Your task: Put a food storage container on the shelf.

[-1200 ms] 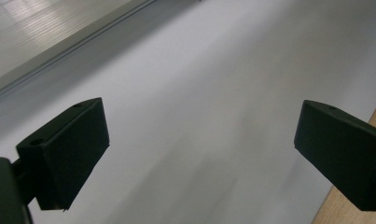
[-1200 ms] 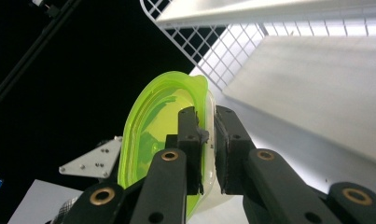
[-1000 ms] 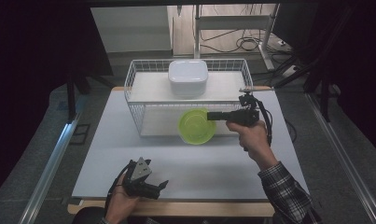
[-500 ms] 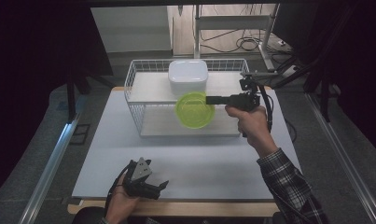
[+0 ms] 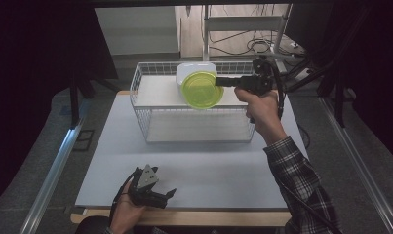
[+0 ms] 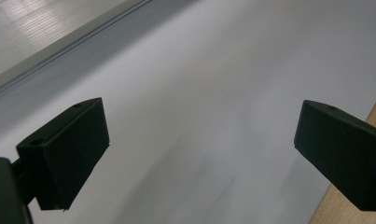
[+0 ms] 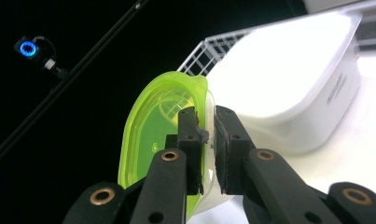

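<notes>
While my right gripper (image 5: 222,81) pinches its rim, the translucent lime-green lid (image 5: 201,89) hangs tilted on edge above the white wire basket (image 5: 150,122), just in front of the white container (image 5: 194,69) that sits inside at the back. Seen from the right gripper view, the lid (image 7: 153,126) is thin glossy plastic, rounded, with a raised lip, and my black fingers (image 7: 190,135) are clenched on that lip from both sides. Beside it, the container (image 7: 288,88) is smooth, matte and rounded at the corners. The basket is a rectangular grid of thin wire standing on the pale, flat bench (image 5: 208,165). My left gripper (image 5: 167,195) rests low at the bench's near edge, well apart from the basket; the left gripper view shows its blocky black fingers (image 6: 69,149) spread wide and released, with bare bench surface between them.
</notes>
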### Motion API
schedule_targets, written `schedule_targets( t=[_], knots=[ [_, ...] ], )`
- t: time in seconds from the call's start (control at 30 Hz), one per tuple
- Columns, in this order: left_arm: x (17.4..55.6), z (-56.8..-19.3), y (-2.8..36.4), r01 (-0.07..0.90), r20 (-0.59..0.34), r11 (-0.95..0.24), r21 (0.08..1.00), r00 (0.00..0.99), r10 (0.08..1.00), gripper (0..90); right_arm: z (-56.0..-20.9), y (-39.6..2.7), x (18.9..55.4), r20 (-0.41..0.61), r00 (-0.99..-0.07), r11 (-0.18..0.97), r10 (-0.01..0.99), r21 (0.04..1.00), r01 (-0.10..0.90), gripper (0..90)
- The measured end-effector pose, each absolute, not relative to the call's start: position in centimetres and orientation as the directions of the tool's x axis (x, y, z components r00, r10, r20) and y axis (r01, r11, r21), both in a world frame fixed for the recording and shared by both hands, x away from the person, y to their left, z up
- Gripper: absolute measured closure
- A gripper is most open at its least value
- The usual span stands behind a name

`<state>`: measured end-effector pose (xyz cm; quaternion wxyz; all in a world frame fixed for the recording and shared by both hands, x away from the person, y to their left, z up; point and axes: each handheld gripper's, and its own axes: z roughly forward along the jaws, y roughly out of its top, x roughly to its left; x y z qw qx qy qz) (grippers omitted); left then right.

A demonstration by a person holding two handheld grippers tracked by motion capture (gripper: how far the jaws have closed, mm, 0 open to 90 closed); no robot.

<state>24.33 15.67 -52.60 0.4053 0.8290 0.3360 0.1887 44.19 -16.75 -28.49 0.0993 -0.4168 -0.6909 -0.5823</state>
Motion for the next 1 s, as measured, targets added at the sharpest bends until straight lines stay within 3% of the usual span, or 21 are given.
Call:
schedule_targets(
  t=[0.5,1.0],
  knots=[
    [24.3,-52.7,15.6,0.409,0.033,-0.445,0.796,0.706,0.708,2.9,-25.9,-14.7,47.4,0.638,-0.558,-0.148,0.531,0.718,0.680,82.1],
    [24.3,-52.7,15.4,0.406,0.042,-0.470,0.784,0.721,0.692,2.9,-26.3,-13.5,50.0,0.662,-0.481,-0.210,0.575,0.688,0.695,81.1]
  ],
)
